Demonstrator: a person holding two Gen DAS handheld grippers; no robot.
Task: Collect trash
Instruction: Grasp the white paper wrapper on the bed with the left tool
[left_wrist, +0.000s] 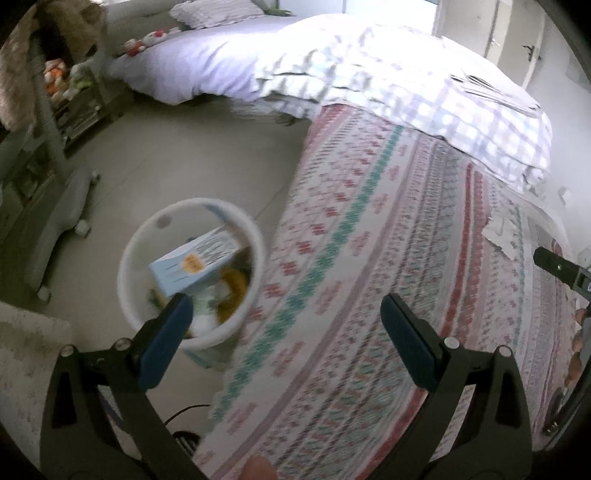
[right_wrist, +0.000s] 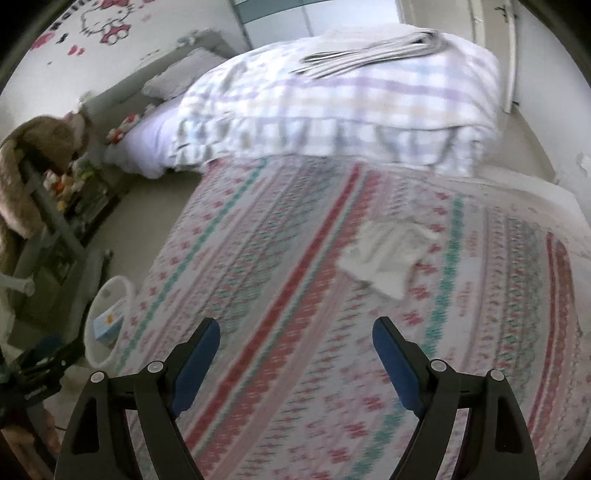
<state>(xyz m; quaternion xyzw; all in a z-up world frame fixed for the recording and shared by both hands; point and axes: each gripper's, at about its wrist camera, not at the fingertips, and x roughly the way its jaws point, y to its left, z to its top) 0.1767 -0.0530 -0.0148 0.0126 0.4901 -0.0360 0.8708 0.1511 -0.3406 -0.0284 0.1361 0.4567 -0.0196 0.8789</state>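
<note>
A white round bin (left_wrist: 127, 254) stands on the floor beside the bed, holding a light blue box (left_wrist: 195, 264) and yellow and white scraps. My left gripper (left_wrist: 286, 306) is open and empty above the bed edge, its left finger over the bin rim. A crumpled white tissue (right_wrist: 384, 254) lies on the patterned bedspread (right_wrist: 280, 280); it also shows at the right in the left wrist view (left_wrist: 504, 232). My right gripper (right_wrist: 295, 330) is open and empty above the bedspread, short of the tissue. The bin shows small in the right wrist view (right_wrist: 110, 291).
A checked duvet (left_wrist: 388, 81) is heaped on the bed's far half, with striped folded cloth (right_wrist: 369, 51) on top. A shelf with toys (left_wrist: 62, 85) and a wheeled grey stand (left_wrist: 55, 221) are left of the bin. A door (left_wrist: 517, 40) is behind the bed.
</note>
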